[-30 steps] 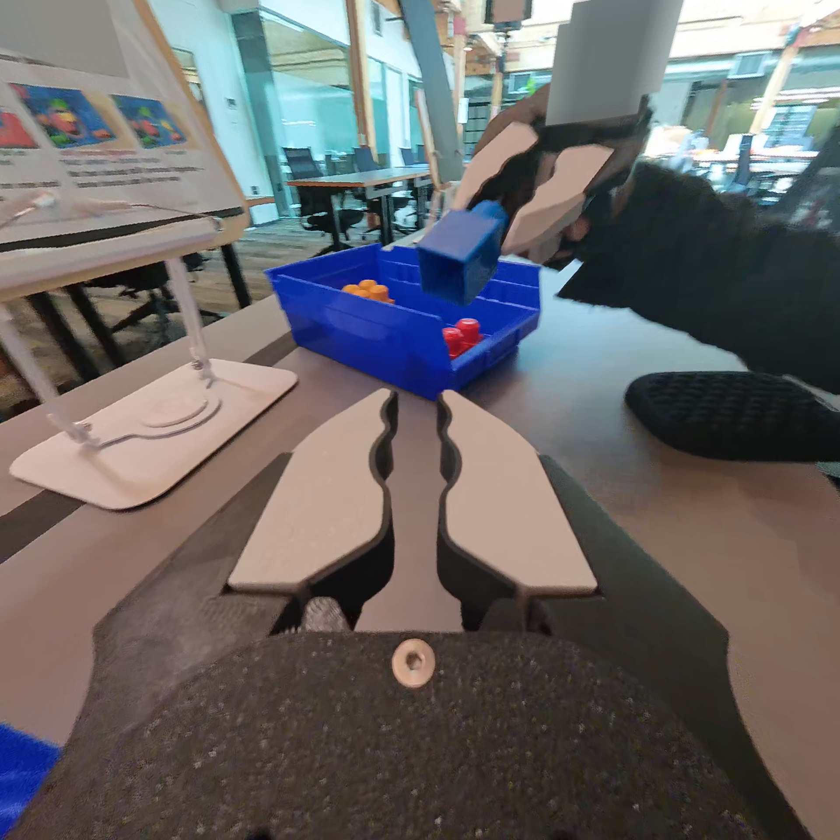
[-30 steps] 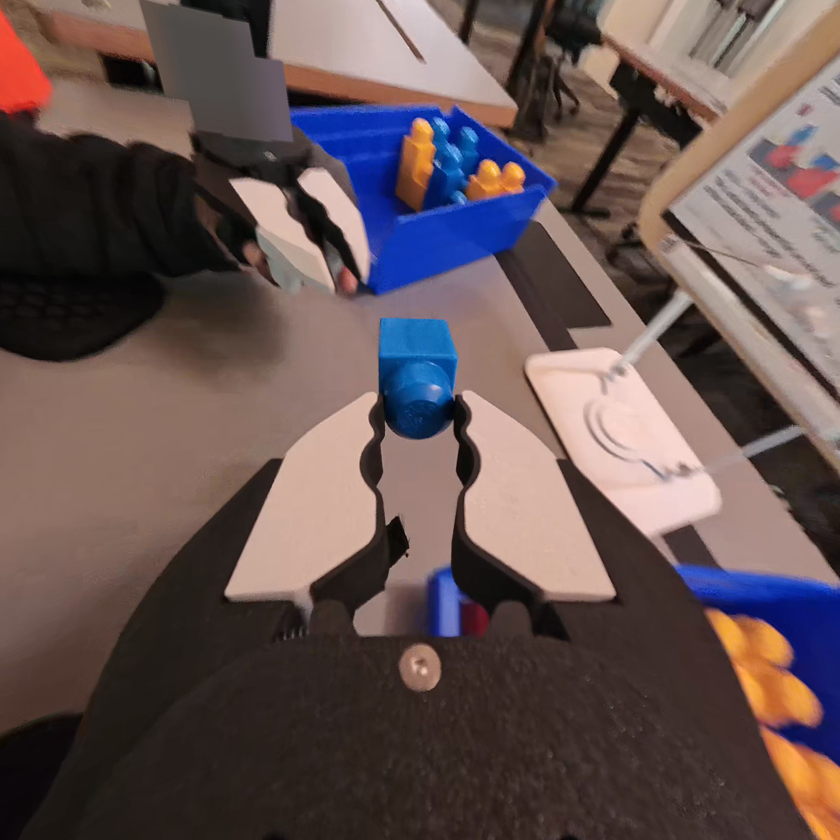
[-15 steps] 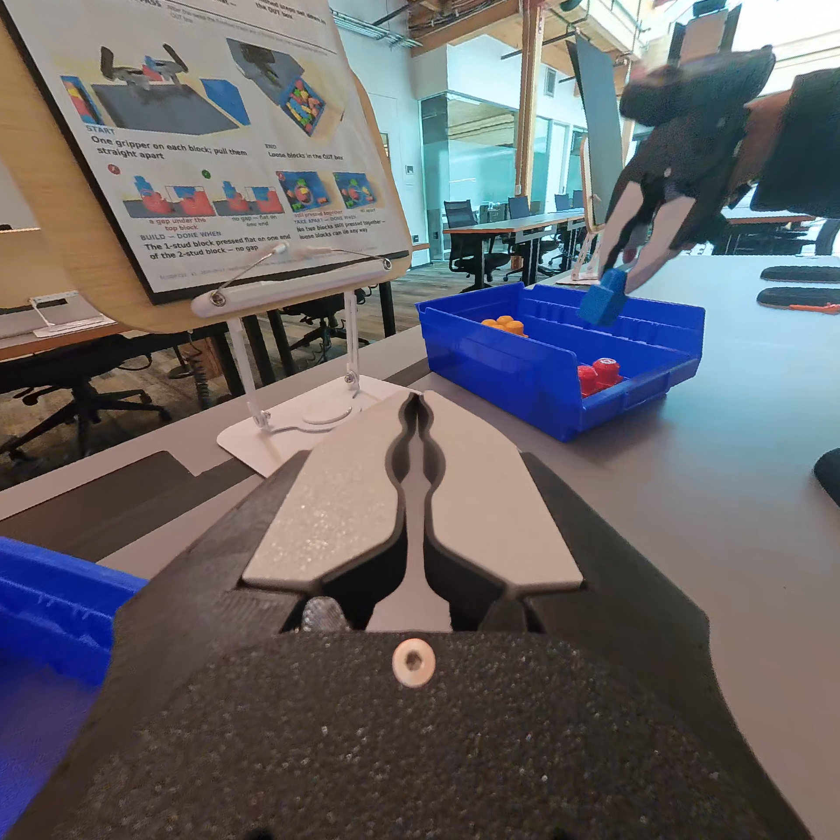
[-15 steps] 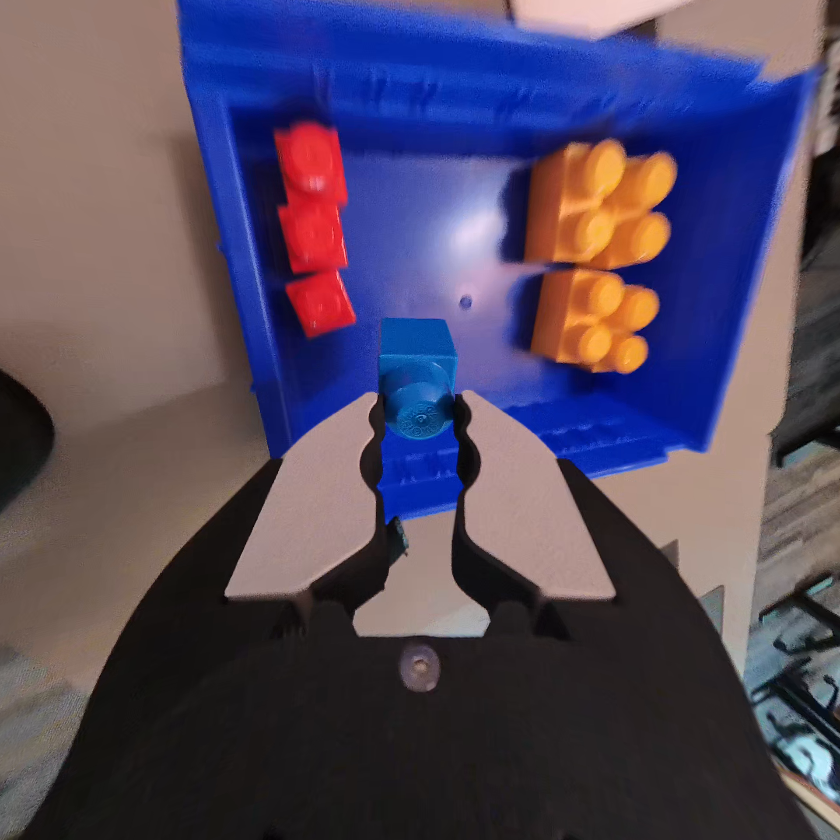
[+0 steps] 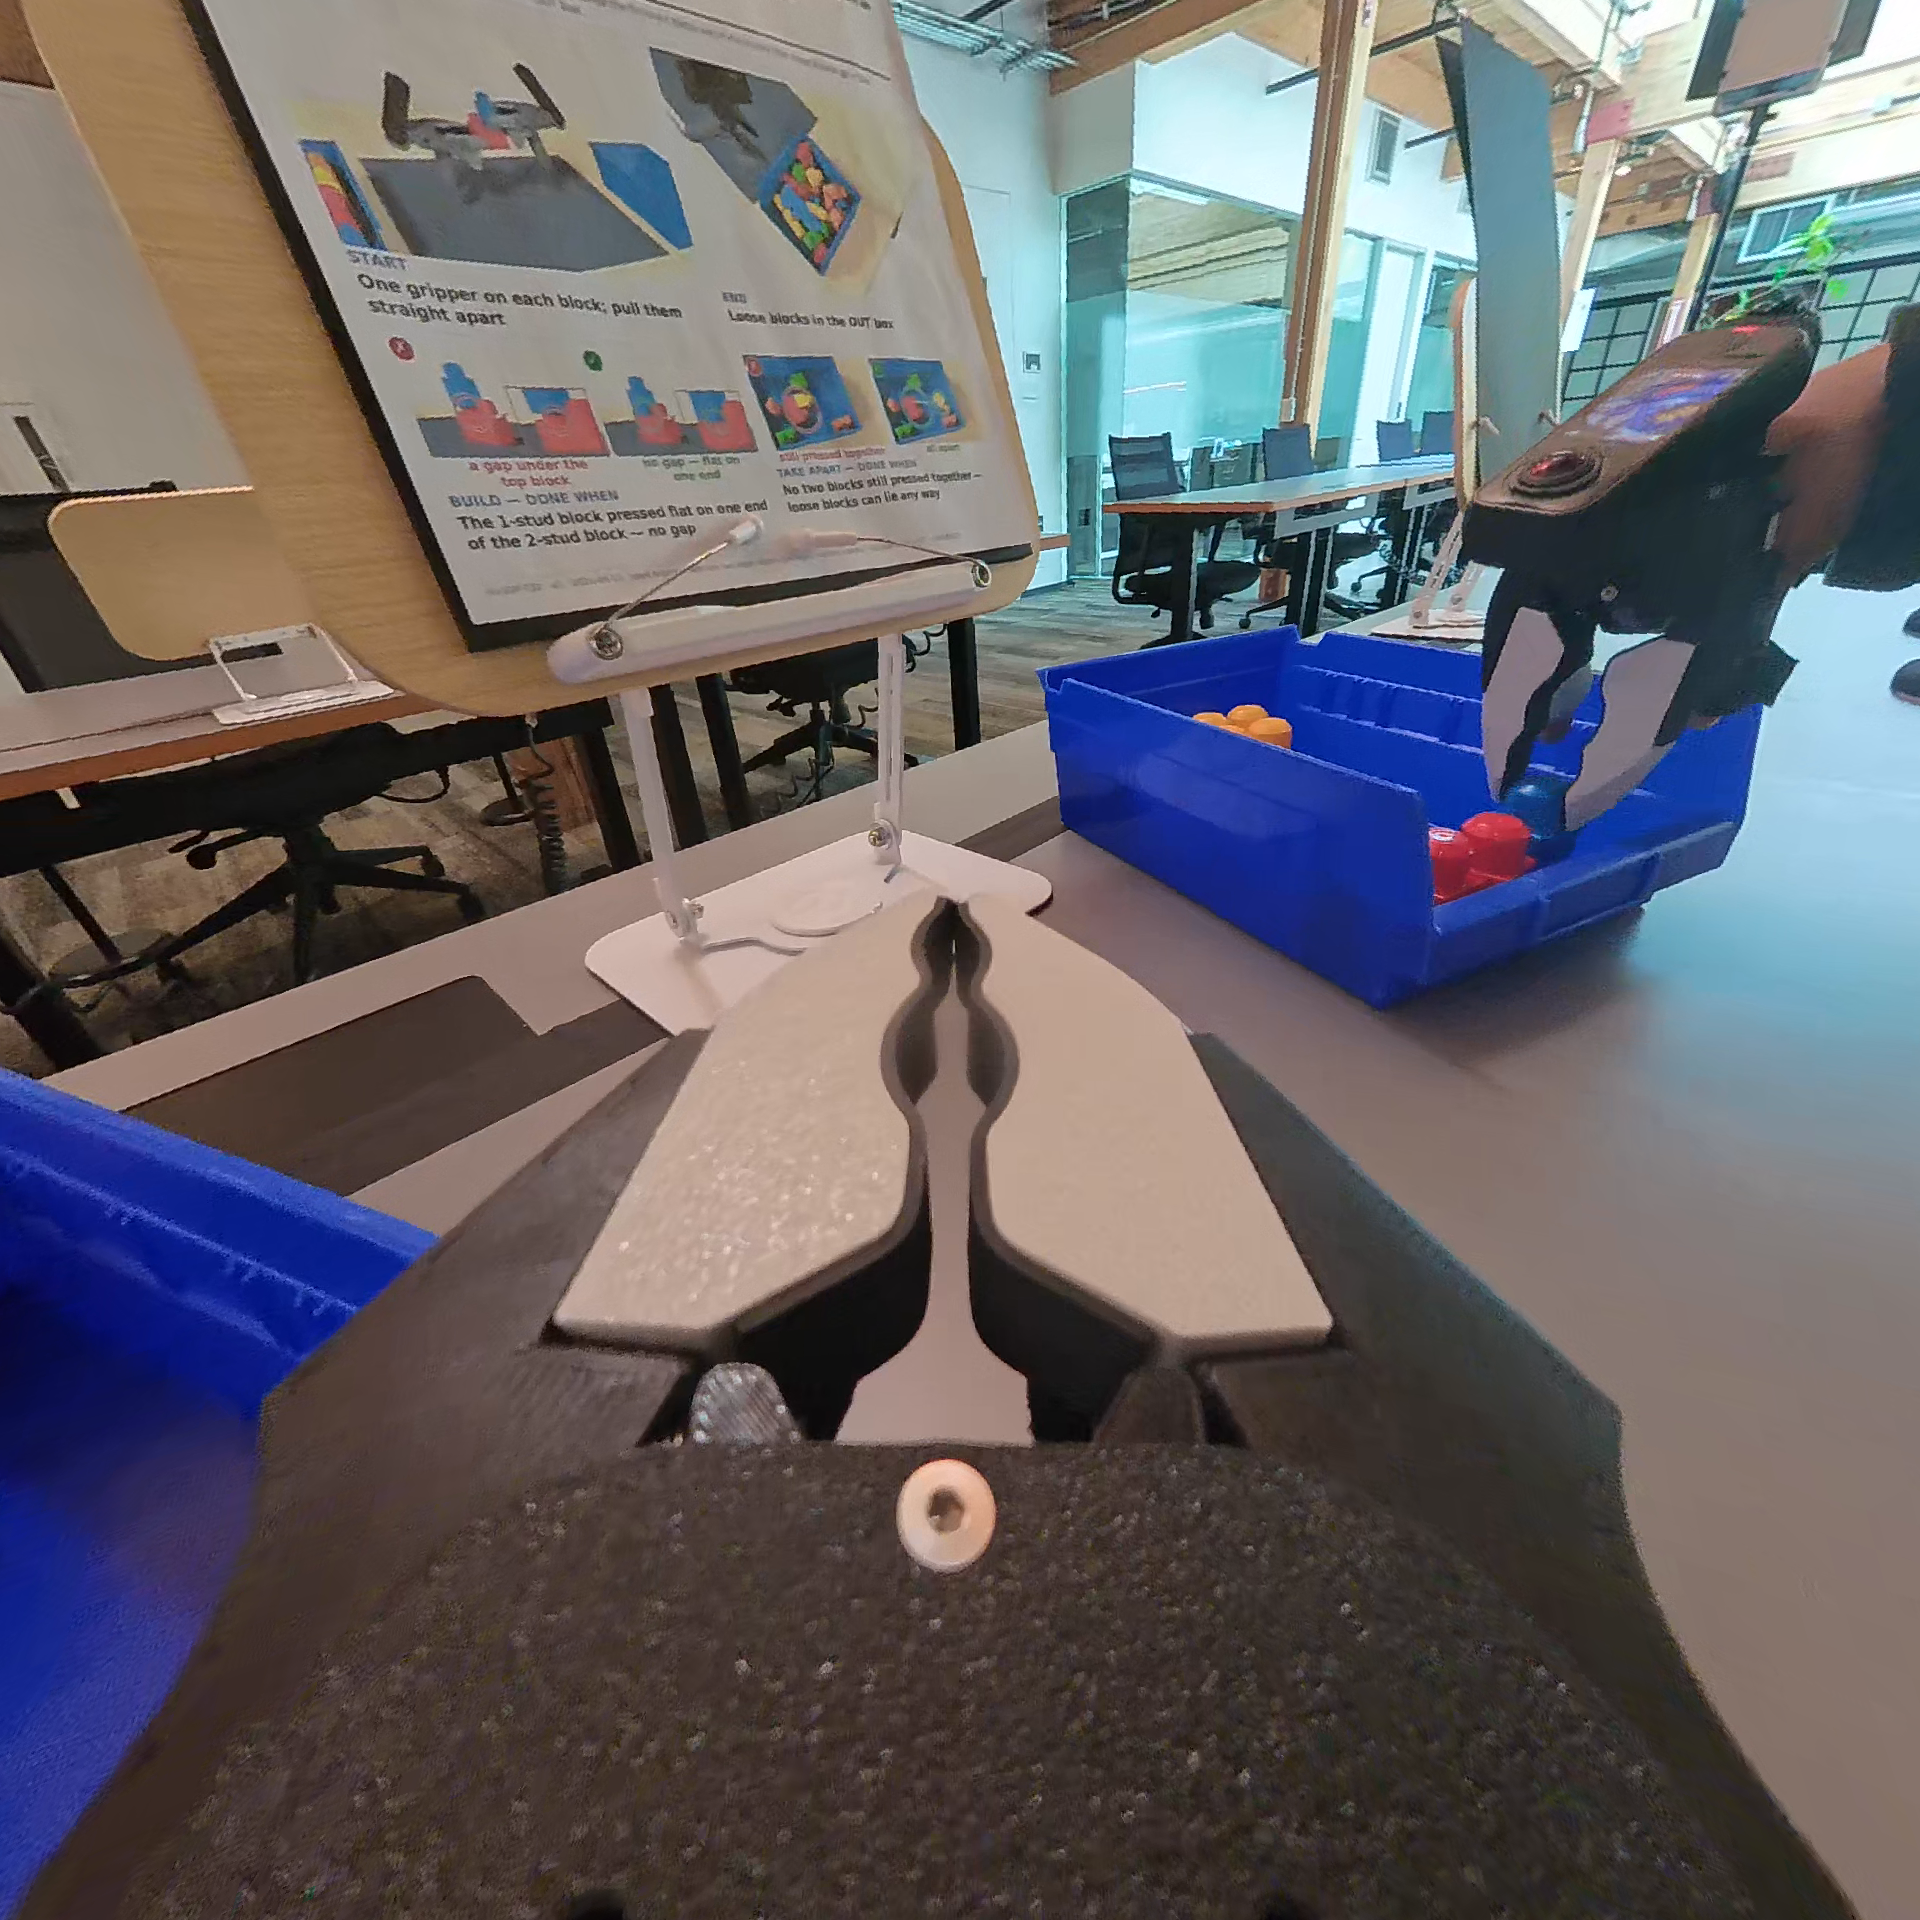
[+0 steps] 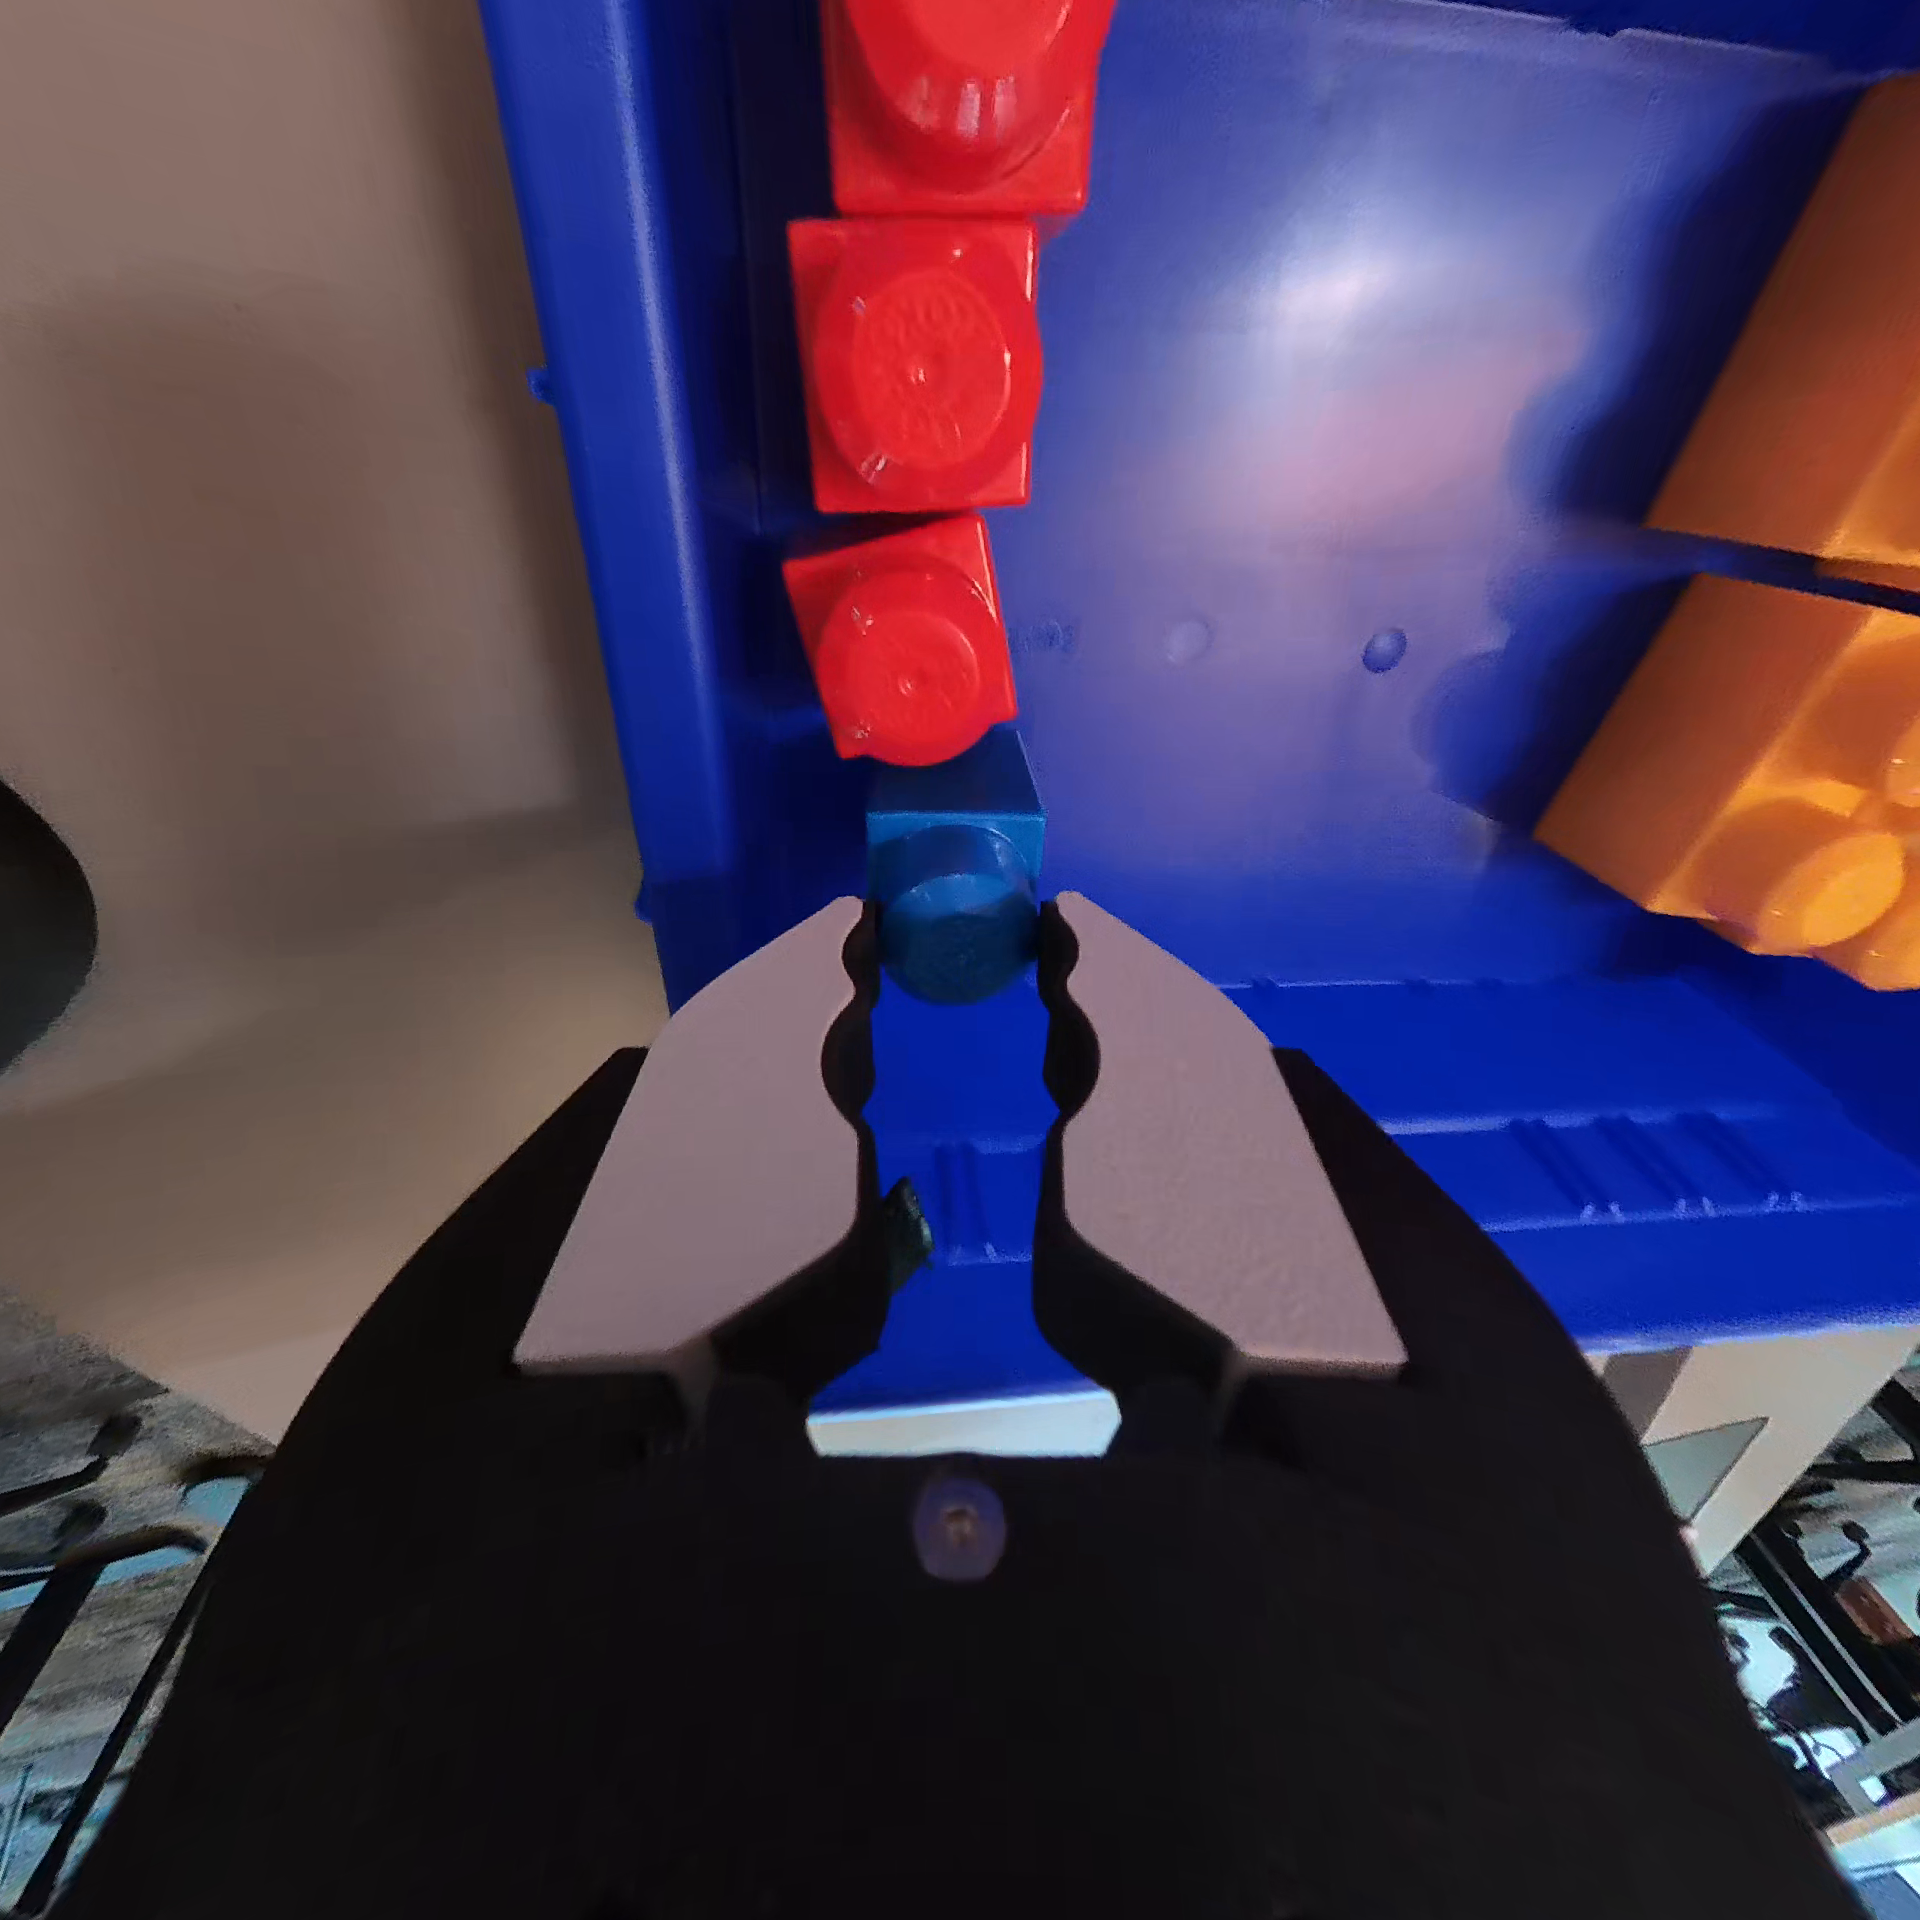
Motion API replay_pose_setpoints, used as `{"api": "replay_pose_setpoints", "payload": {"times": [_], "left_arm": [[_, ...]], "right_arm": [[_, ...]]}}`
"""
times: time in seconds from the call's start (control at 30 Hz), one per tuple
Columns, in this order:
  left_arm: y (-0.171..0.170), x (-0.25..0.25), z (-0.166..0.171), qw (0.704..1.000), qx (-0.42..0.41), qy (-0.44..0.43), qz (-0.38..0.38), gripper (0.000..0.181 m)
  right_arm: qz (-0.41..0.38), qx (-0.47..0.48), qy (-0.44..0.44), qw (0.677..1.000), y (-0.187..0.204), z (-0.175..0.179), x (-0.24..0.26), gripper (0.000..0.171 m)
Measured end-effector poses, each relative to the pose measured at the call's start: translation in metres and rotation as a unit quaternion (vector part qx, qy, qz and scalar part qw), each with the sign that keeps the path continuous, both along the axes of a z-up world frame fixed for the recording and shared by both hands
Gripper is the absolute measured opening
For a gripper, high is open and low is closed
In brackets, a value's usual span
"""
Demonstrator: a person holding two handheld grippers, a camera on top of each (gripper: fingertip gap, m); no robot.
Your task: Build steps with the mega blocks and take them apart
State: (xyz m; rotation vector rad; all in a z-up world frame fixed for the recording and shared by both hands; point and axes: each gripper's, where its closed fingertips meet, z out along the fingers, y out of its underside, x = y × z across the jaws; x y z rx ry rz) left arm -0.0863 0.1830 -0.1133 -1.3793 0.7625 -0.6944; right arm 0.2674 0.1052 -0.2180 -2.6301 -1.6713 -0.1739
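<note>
My right gripper (image 6: 954, 906) is shut on the stud of a small blue one-stud block (image 6: 954, 883) and holds it low inside the blue bin (image 6: 1455, 1143), just below a row of three red one-stud blocks (image 6: 914, 364). Orange blocks (image 6: 1787, 790) lie at the bin's right side. In the left wrist view the right gripper (image 5: 1538, 805) reaches down into the same bin (image 5: 1226, 810) beside the red blocks (image 5: 1481, 847). My left gripper (image 5: 951, 920) is shut and empty, low over the grey table (image 5: 1558, 1195).
A white stand (image 5: 821, 914) holding an instruction board (image 5: 623, 312) stands just ahead of my left gripper. The edge of a second blue bin (image 5: 156, 1299) is at my lower left. Office desks and chairs stand beyond the table. The left gripper's tips are roughly 40 cm from the right gripper's.
My right gripper carried the blue block over the bin and lowered it inside, next to the red blocks. My left gripper closed fully and drew back to the left.
</note>
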Motion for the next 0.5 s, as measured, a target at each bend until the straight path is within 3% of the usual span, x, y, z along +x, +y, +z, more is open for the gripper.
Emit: {"api": "replay_pose_setpoints", "payload": {"times": [0.5], "left_arm": [[0.0,0.001,-0.003,1.0,0.001,0.007,-0.005,0.0]], "right_arm": [[0.003,-0.006,0.017,1.0,-0.001,0.0,-0.012,0.035]]}}
